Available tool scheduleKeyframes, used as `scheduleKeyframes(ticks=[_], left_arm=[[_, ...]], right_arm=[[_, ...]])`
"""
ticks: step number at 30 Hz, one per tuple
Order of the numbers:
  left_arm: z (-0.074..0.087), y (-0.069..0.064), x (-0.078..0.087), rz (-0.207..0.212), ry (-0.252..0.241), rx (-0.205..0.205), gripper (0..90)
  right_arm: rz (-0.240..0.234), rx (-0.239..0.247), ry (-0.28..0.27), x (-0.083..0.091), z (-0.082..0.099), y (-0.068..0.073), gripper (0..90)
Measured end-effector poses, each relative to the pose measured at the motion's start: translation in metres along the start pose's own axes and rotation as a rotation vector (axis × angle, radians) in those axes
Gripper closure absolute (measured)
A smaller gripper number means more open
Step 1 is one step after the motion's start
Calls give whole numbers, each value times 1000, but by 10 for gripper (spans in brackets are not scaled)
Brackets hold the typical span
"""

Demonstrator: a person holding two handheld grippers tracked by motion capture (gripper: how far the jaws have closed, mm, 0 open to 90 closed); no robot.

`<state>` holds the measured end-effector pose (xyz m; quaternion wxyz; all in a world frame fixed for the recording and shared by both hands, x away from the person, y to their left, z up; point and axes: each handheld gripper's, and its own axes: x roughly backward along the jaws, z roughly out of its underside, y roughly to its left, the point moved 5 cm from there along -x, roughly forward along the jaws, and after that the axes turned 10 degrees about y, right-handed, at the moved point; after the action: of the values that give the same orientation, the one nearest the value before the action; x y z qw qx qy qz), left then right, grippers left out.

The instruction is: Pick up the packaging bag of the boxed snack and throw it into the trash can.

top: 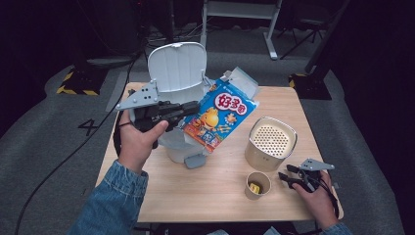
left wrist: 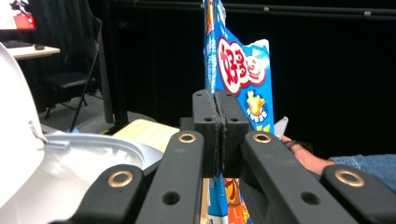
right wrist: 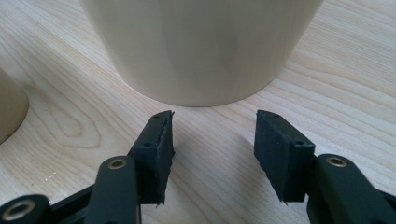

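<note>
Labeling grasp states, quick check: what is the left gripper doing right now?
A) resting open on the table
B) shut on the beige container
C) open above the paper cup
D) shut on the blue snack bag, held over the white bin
D: the left gripper is closed flat on the blue snack bag, which hangs over the open white bin.

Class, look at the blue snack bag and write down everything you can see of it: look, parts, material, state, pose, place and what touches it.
The blue snack bag is a glossy packet, plastic film by its look, printed with a red and white logo, a yellow cartoon figure and orange patches. Its torn-open top flares up and away. It hangs tilted in the air above the open white bin, over the wooden table. The left hand-held gripper pinches it, jaws shut on its edge. Nothing else touches it.
</note>
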<state>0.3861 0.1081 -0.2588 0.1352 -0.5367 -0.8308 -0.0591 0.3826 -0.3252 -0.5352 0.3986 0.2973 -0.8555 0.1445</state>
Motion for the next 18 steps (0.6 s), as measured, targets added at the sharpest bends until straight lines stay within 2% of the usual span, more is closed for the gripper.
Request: scheduleKeyframes(ticks=[4, 13, 14, 18], left_arm=[[-13, 8, 4, -14, -21, 6, 884], [-34, 18, 7, -36, -54, -3, 884], [-39, 22, 7, -48, -63, -2, 884], [-44, 27, 7, -62, -70, -2, 884]], right_arm=[[0, 0, 0, 0, 0, 0, 476], [0, 0, 0, 0, 0, 0, 476], [2, 1, -1, 0, 0, 0, 473], [3, 1, 0, 0, 0, 0, 473]])
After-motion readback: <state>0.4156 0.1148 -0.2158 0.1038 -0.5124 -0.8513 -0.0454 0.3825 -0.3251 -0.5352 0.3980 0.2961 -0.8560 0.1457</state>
